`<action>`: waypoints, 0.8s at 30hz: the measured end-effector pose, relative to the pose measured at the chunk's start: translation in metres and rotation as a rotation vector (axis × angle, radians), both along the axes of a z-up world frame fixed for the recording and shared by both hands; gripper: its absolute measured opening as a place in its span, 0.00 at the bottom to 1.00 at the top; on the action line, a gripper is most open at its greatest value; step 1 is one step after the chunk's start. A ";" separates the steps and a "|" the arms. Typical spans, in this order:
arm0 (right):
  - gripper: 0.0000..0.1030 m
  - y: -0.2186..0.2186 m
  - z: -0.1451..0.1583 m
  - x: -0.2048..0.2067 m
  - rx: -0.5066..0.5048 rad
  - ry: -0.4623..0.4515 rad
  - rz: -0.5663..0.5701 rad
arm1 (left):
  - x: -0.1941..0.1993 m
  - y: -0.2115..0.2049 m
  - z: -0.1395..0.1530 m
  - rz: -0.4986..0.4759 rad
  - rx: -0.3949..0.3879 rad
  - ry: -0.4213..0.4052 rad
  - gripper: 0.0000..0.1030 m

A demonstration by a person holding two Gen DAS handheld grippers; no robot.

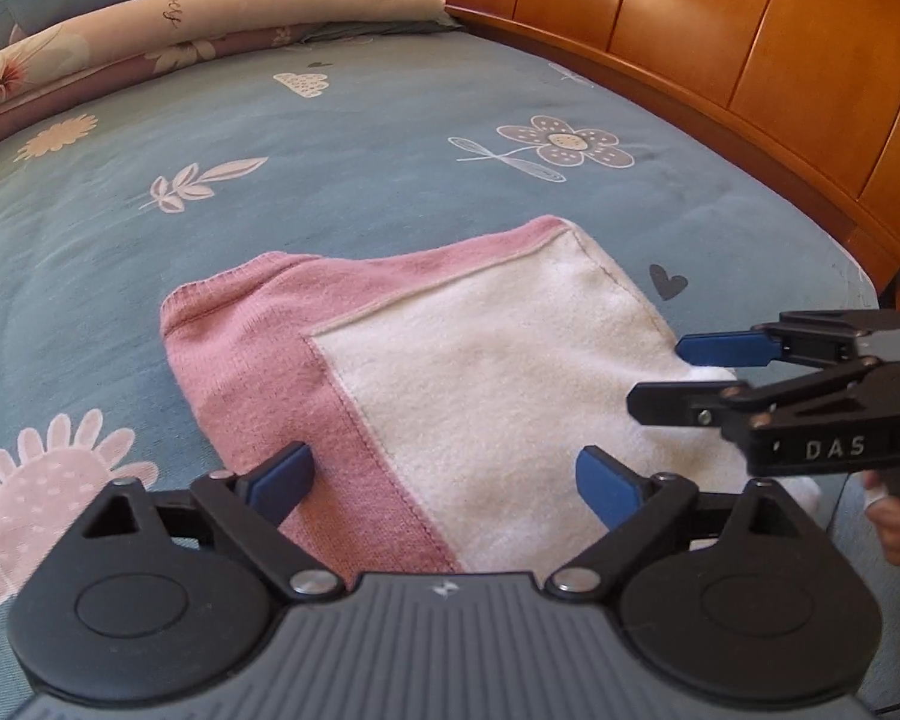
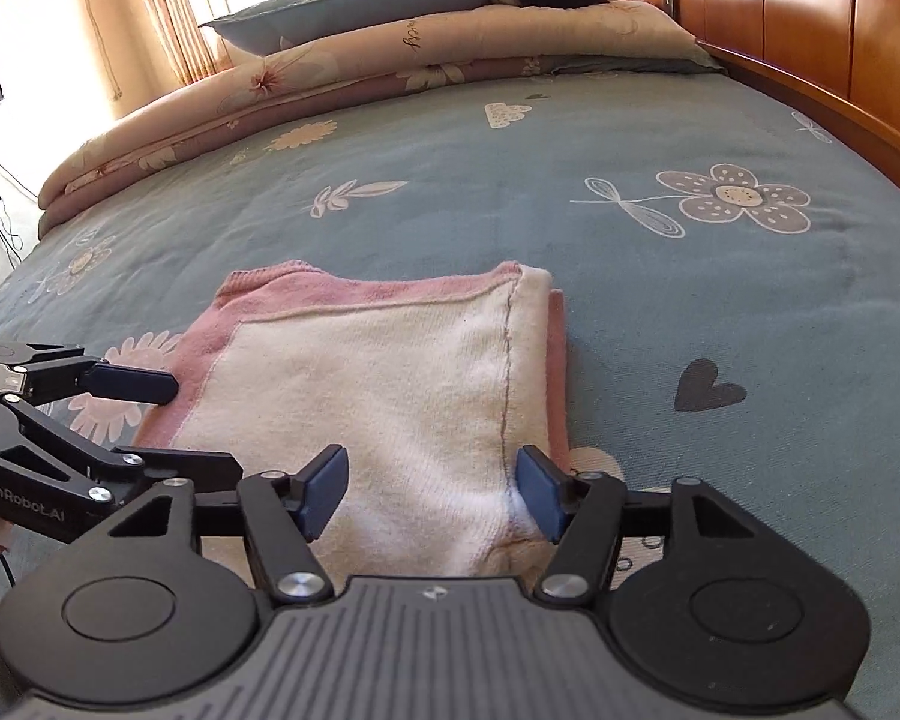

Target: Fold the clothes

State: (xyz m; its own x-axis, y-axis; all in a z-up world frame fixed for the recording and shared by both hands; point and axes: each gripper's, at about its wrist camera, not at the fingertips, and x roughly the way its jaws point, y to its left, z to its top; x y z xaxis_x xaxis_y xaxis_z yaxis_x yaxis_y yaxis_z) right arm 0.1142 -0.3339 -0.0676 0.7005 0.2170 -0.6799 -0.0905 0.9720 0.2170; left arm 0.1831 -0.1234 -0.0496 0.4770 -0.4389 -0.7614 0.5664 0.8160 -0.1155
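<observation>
On the blue floral bedsheet [image 1: 390,138]: we hold both grippers with jaws spread, grasping nothing, at the near edge of the folded pink-and-white garment [image 1: 450,372].

Left gripper [image 1: 444,480] straddles the pink-white seam; right gripper [image 2: 432,489] straddles the near right corner. Risks, as we judge them: pinching only the top layer and peeling the fold apart, snagging the sheet, or uneven lifts skewing the stack.

White letters "DAS" stand on the black body of the right gripper [image 1: 684,375] in the left wrist view, and "GenRobot.AI" stands on the black body of the left gripper [image 2: 204,426] in the right wrist view.
</observation>
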 end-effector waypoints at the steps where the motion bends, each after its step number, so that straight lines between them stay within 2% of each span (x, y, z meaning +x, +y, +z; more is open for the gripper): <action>1: 0.74 0.001 -0.002 -0.001 0.002 -0.008 0.005 | 0.000 0.001 -0.001 0.000 -0.011 0.000 0.99; 6: 0.84 -0.002 -0.008 -0.003 0.039 -0.023 -0.003 | 0.003 0.005 -0.005 0.000 -0.070 0.005 0.99; 8: 0.92 -0.006 -0.015 -0.001 0.053 0.018 -0.038 | 0.007 0.009 -0.005 0.006 -0.102 0.017 0.99; 9: 0.93 -0.008 -0.021 0.000 0.066 0.050 -0.064 | 0.009 0.011 -0.006 0.006 -0.122 0.024 0.99; 13: 0.92 -0.020 -0.031 -0.009 0.162 0.038 -0.119 | 0.011 0.017 -0.007 -0.001 -0.164 0.031 0.99; 18: 0.93 -0.012 -0.016 -0.015 0.097 -0.003 -0.109 | 0.007 0.016 -0.007 -0.012 -0.155 0.020 0.99; 24: 0.94 -0.013 0.005 -0.035 0.090 -0.065 -0.113 | -0.009 0.018 0.012 0.072 -0.163 0.011 0.99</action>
